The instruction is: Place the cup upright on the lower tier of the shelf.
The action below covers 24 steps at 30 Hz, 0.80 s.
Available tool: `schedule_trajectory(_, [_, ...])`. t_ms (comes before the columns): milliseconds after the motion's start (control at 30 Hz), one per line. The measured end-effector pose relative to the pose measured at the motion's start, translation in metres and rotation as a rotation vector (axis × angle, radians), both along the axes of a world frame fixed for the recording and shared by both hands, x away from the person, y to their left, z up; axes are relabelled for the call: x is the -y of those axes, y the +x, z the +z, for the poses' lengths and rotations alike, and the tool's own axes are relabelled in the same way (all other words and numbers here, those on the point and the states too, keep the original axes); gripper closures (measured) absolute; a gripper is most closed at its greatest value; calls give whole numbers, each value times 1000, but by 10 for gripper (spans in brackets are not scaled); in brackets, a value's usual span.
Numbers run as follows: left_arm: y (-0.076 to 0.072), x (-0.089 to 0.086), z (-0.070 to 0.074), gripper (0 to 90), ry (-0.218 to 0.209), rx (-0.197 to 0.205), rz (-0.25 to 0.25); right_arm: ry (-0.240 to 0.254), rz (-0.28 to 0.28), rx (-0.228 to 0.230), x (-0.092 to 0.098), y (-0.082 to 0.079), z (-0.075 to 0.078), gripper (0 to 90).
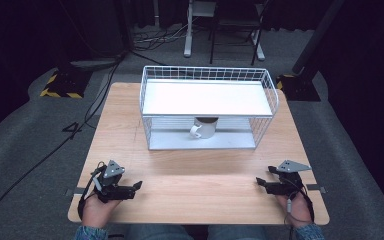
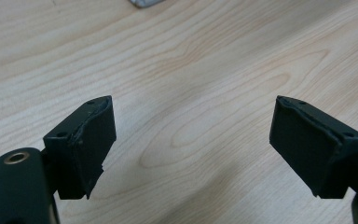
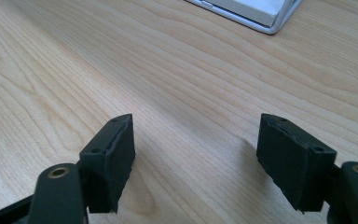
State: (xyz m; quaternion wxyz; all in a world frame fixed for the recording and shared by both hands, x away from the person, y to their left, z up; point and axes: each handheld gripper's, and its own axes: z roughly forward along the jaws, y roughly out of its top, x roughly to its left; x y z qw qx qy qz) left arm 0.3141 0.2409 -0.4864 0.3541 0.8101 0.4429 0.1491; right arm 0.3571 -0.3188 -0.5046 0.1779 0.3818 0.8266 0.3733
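A white mug [image 1: 203,128] with a dark inside stands upright on the lower level of a white wire shelf rack [image 1: 207,95] at the middle of the table, its handle toward the left. My left gripper [image 1: 137,186] rests near the front left of the table, open, with bare wood between its jaws [image 2: 193,140]. My right gripper [image 1: 260,182] sits near the front right, also open and empty [image 3: 196,154]. Both point inward toward each other, well in front of the rack.
The wooden table [image 1: 200,195] has bare wood between the grippers and the rack. A corner of the rack's base [image 3: 261,14] lies ahead of the right gripper. Cables, chair legs and yellow-black stand feet [image 1: 60,85] are on the grey floor beyond.
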Motion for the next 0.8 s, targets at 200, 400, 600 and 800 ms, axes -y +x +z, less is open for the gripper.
schedule_trajectory(200, [2, 1, -6, 148, 47, -37, 5, 0, 0, 0, 0, 0, 0, 280])
schedule_trajectory(400, [4, 5, -12, 126, 100, -63, 8, 0, 1, -1, 0, 0, 0, 279])
schedule_trajectory(600, [5, 5, -20, 9, 70, -19, 9, 0, 0, 1, 0, 0, 0, 279])
schedule_trajectory(800, [4, 5, -21, 7, 68, -19, 22, -1, 1, 0, 0, 0, 0, 278])
